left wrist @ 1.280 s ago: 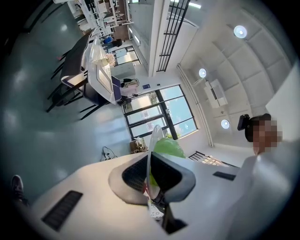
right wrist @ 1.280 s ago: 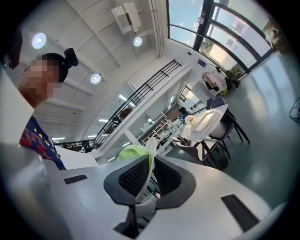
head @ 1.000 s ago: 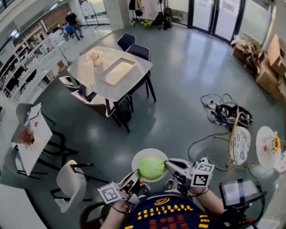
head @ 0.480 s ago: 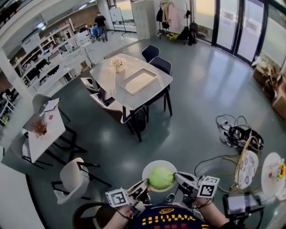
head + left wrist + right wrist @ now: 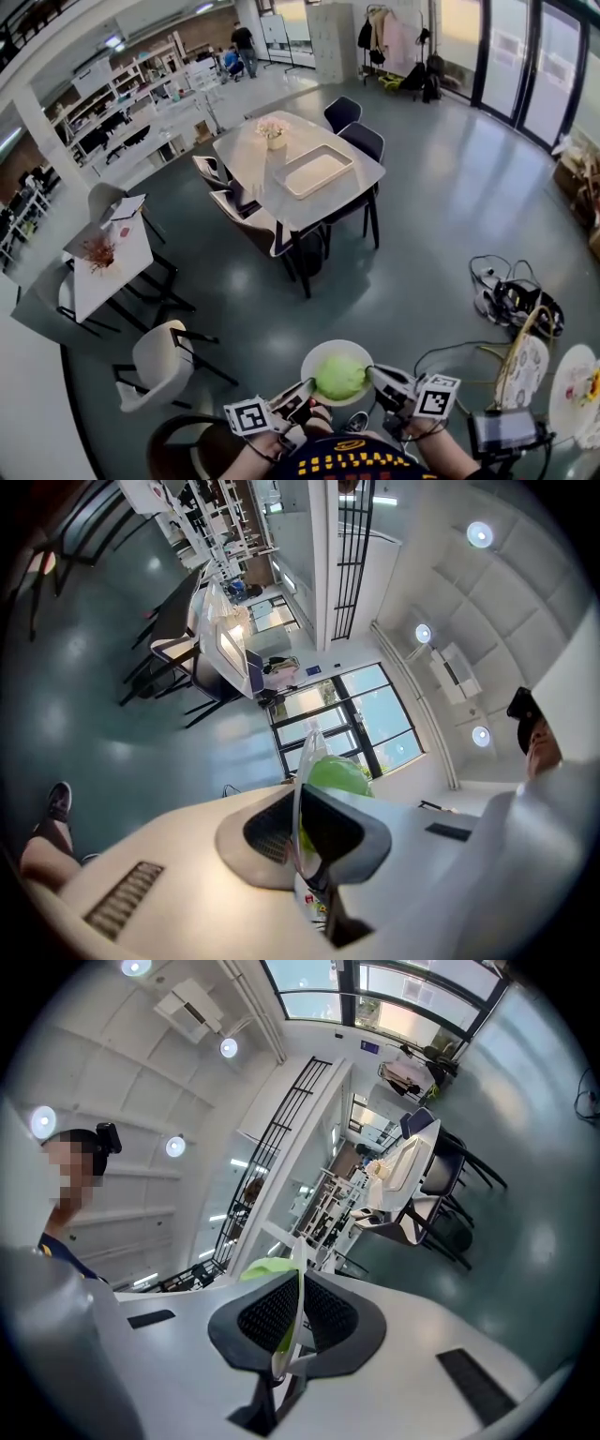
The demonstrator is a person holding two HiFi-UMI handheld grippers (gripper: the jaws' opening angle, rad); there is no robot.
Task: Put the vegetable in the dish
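Round, leafy pale-green cabbage resting in a shallow, thin-rimmed white dish, left claw pinched tight on one rim edge, right claw clamping the opposite edge, both above smooth grey floor.

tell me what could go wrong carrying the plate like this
1. The left tongs and right tongs each pinch only the thin rim of the plate, so it could slip or tilt.
2. The round green vegetable sits loose and might roll off.
3. Cables lie on the floor to the right, a possible trip hazard.
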